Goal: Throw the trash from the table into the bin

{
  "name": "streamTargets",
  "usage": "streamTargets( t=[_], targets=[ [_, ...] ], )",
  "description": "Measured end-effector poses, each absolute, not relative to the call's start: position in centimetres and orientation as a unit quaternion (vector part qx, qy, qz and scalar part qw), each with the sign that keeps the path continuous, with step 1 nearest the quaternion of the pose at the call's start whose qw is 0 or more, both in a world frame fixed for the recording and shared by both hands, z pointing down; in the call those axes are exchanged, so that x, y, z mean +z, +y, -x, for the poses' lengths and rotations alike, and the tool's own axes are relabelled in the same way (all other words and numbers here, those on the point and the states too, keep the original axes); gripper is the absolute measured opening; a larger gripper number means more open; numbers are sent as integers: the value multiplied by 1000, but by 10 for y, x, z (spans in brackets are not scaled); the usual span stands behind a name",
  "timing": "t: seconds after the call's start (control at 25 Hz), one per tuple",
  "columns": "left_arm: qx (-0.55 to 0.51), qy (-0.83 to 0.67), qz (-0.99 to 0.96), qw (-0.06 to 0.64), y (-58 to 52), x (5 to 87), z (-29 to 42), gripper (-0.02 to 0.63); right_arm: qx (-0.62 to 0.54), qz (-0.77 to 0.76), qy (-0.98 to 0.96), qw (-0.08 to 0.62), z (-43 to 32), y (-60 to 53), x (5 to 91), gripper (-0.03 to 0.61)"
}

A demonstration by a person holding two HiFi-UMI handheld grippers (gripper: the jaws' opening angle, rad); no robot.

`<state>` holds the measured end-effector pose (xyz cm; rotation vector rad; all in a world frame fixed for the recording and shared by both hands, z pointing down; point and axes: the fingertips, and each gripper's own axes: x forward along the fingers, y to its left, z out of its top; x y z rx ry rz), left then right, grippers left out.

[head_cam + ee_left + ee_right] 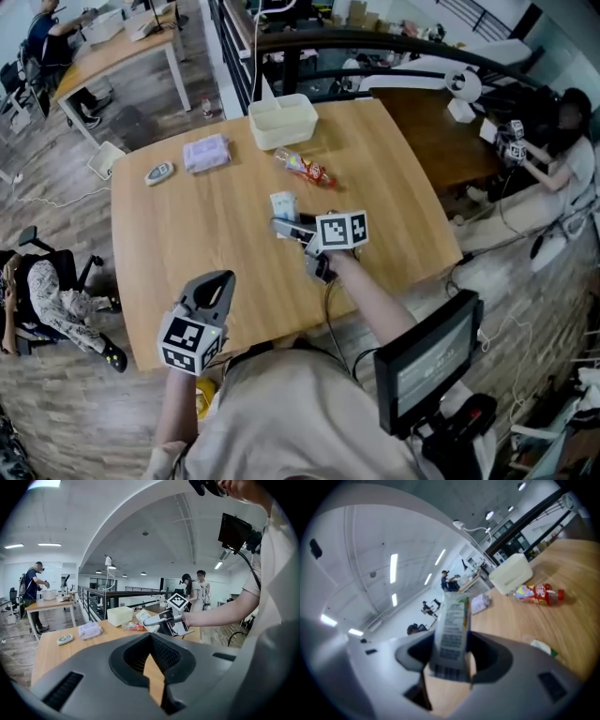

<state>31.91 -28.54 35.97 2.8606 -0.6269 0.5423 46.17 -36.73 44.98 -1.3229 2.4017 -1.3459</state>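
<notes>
My right gripper [287,228] is shut on a white and green drink carton [452,627], which stands upright between the jaws above the middle of the wooden table [187,244]. In the left gripper view the carton [142,616] sticks out of the right gripper [157,619]. A red snack packet [306,168] lies beyond it, and a white rectangular bin [281,120] sits at the far edge. My left gripper [214,289] hovers at the near edge, shut, with nothing between its jaws [152,660].
A purple packet [206,152] and a small oval device [158,172] lie at the far left of the table. A small white and green scrap [540,647] lies on the table just right of my right gripper. People sit on the floor at both sides.
</notes>
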Motion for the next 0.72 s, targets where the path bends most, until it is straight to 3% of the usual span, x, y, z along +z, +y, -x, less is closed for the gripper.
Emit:
streamTargets(
  t=[0.28,0.72],
  targets=[
    [180,-208,-959,70,-255,352,-336,20,-409,404,818,21,-463,-339,423,249],
    [182,-254,-947,70,-220,347,-330,20,-426,344,834,65,-448,-292,375,249]
  ],
)
